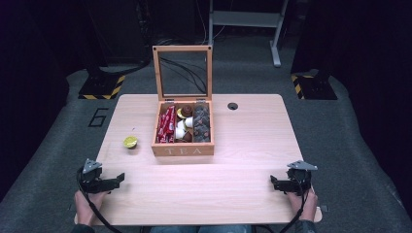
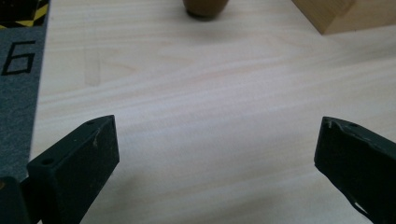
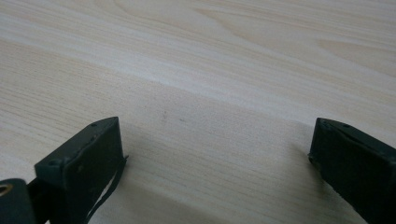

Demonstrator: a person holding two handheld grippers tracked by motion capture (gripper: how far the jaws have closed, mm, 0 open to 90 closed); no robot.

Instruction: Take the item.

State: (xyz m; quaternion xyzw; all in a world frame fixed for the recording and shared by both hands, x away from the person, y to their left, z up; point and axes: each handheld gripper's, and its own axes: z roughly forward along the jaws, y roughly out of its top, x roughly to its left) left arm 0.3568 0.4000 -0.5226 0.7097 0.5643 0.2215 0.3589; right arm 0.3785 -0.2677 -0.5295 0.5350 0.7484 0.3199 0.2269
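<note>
Reading "TEA" — wooden box

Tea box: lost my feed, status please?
Both grippers, left and right, open, empty. Tea box lid up, stocked. Yellow-lidded capsule beside it. Nothing obstructing.

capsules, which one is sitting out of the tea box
The yellow-topped capsule, alone on the bare table to the left of the wooden tea box. The other capsules all lie inside the box's middle compartment, between the red packets and the dark ones.
</note>
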